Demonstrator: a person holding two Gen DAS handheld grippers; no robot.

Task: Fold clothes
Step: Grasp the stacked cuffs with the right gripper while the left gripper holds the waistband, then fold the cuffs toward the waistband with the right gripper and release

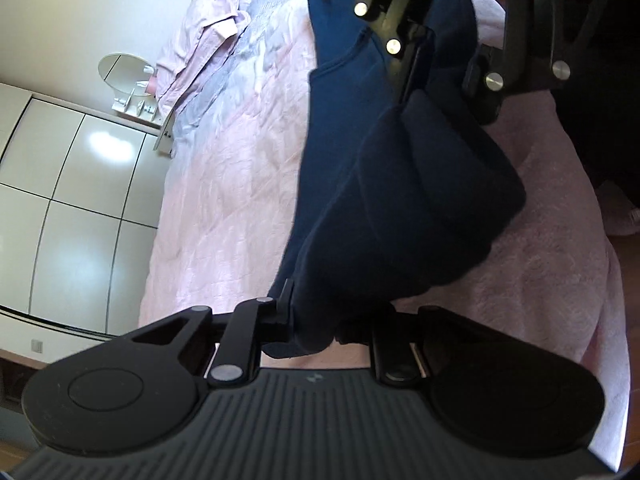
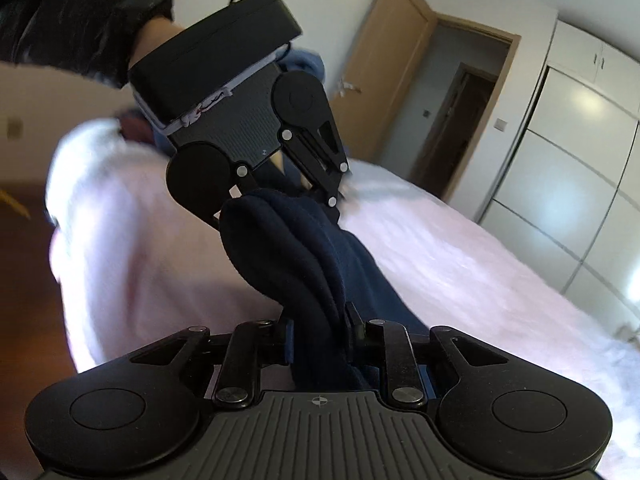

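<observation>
Left wrist view: the left gripper (image 1: 316,320) is pinched narrow on a bunched edge of the navy garment (image 1: 400,200), which stretches up to the right gripper (image 1: 444,76), also clamped on it, above the pink bedspread (image 1: 224,200) (wardrobe doors at left).

Right wrist view: the right gripper (image 2: 320,324) grips the navy garment (image 2: 304,256) tightly; the cloth is thick, folded and taut up to the left gripper (image 2: 280,196)

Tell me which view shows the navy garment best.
Left wrist. There the navy garment shows a broad spread running up the pink bed cover, from the left gripper to the right gripper. The right wrist view shows only a bunched strip between the two grippers, slightly blurred.
</observation>
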